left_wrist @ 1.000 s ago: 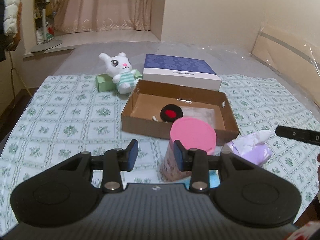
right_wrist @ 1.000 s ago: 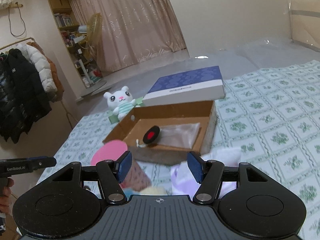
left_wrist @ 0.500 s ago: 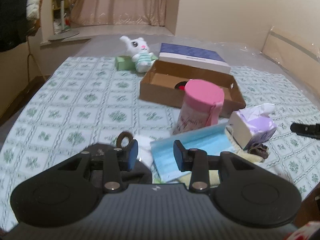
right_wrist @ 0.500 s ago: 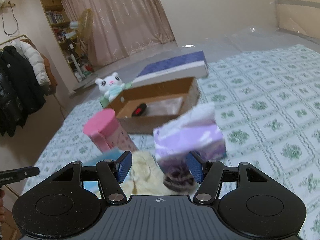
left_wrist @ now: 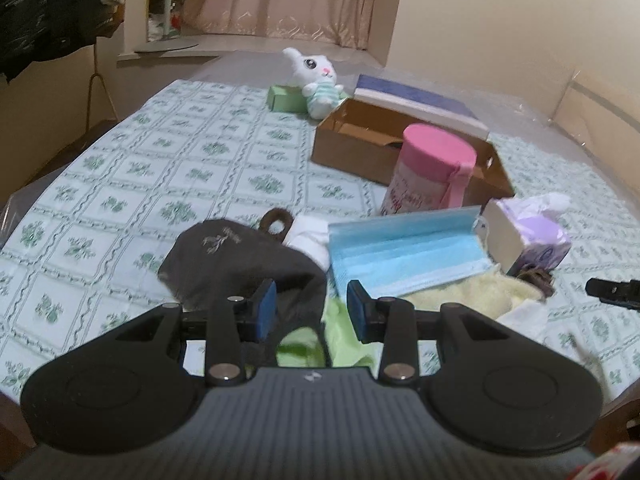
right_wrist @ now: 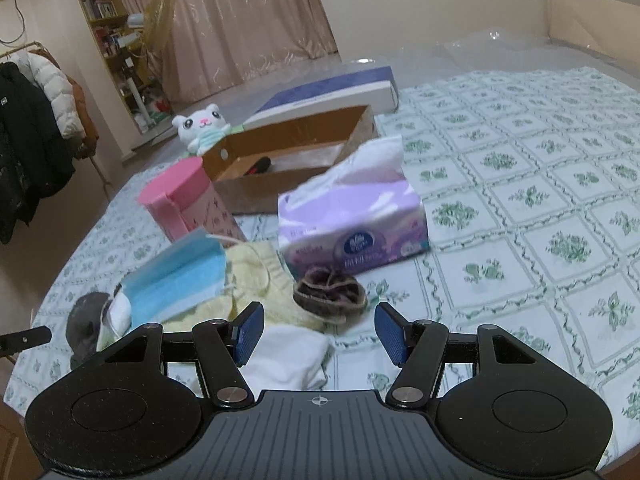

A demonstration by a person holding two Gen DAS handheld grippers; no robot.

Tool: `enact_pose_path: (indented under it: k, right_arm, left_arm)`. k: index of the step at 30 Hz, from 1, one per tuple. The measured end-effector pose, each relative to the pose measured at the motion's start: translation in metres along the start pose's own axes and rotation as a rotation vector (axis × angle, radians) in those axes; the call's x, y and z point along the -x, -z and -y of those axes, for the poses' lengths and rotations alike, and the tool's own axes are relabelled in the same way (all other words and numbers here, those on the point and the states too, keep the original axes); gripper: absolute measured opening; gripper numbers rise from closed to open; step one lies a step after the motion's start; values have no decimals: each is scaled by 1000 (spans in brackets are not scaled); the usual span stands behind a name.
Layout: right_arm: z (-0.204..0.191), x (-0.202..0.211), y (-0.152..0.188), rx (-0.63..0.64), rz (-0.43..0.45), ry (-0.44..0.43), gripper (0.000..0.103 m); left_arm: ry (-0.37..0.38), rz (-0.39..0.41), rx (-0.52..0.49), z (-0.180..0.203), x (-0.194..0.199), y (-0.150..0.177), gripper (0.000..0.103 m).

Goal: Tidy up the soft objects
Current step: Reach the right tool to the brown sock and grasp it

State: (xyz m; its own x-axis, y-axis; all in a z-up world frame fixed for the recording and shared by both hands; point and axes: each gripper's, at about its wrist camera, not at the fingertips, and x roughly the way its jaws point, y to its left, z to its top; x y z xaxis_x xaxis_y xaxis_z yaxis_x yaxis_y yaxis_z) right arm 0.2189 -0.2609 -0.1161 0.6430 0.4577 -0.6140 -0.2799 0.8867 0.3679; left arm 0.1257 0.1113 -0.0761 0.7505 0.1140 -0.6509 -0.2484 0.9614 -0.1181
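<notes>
Soft things heaped at the near edge of the patterned cloth (right_wrist: 540,200)

Both the left gripper (left_wrist: 311,310) and right gripper (right_wrist: 318,334) are held half open and empty above the pile; beyond, a blue mask (left_wrist: 404,254) is laid crosswise, backed by a pink tub (left_wrist: 430,172) and cardboard box (left_wrist: 360,148).

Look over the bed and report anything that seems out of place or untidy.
The soft things lie in a loose heap at the near edge: a blue face mask across a yellow cloth, a dark sock, a brown scrunchie. The cardboard box behind them is nearly empty.
</notes>
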Motion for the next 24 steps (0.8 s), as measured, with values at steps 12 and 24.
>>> enact_pose_path:
  k: [12, 24]
  right_arm:
    - [13, -22, 10, -4, -37, 35, 62]
    - [9, -53, 0, 33, -23, 55, 62]
  left_arm:
    - [-92, -32, 12, -16, -10, 19, 36]
    - [-115, -39, 23, -24, -22, 20, 40]
